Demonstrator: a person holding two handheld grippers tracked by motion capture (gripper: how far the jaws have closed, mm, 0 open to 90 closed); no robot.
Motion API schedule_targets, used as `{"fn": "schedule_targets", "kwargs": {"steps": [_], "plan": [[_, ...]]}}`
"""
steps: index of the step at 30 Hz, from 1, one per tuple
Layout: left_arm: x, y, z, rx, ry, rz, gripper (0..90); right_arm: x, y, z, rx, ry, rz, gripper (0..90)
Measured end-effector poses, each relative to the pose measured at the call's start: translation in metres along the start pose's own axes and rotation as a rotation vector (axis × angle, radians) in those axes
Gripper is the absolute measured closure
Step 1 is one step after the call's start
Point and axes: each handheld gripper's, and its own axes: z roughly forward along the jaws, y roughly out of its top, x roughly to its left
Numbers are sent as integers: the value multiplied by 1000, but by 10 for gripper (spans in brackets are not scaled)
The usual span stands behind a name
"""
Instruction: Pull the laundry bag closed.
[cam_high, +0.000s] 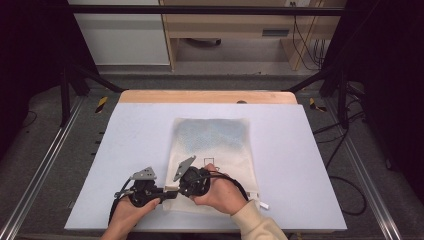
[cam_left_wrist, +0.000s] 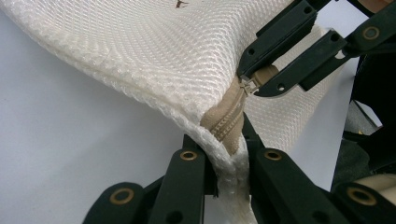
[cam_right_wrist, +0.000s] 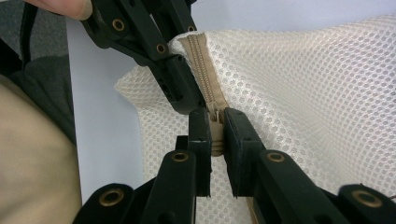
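A cream mesh bag lies flat on the pale table, and a tan zipper runs along its near edge. My left gripper is shut on the bag's near-left corner. In the left gripper view its jaws clamp the white seam at the zipper's end. My right gripper meets it from the right. It is shut on the zipper pull, with the pads on either side of it. The same pinch on the pull shows farther off in the left gripper view.
A small white tag lies by the bag's near-right corner. A wooden strip runs along the table's far edge. Metal rails flank the table, and cables trail on the floor at the right.
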Motion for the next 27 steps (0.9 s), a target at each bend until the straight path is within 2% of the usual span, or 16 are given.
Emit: {"fn": "schedule_targets", "kwargs": {"steps": [14, 27], "plan": [[-1, 1, -1, -3, -4, 9, 844, -2, -6, -6, 4, -3, 14, 819], [0, 0, -2, -4, 4, 2, 843, -8, -18, -13, 14, -25, 47, 819]]}}
